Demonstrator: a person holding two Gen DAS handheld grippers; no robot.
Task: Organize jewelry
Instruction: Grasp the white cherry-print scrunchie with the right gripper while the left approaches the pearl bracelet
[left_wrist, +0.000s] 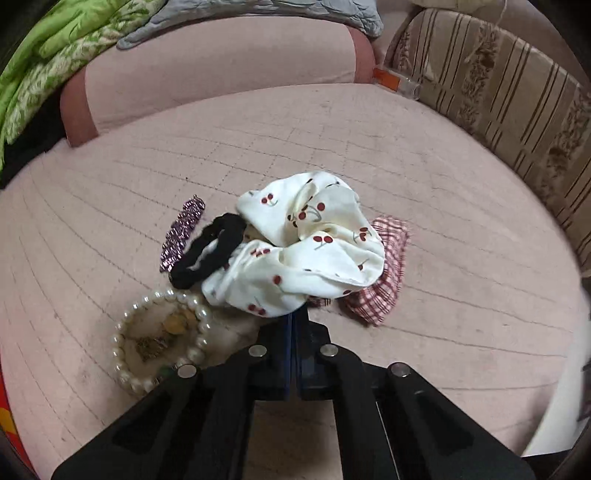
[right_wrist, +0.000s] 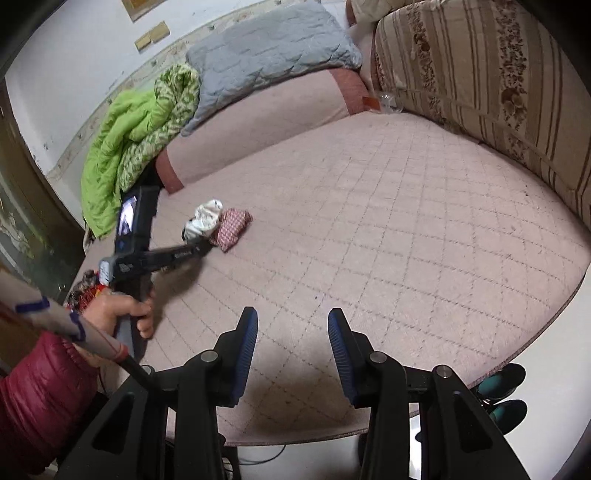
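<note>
On the pink bed (left_wrist: 443, 221), left tool (left_wrist: 295, 314) clamped on cherry scrunchie (left_wrist: 310, 240); right tool (right_wrist: 291, 325) half-open, empty.

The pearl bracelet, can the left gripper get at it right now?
Probably not yet: the left gripper is shut on the cherry scrunchie. The pearl bracelet lies uncovered just beside its fingers, so once freed, nothing seems to block it.
</note>
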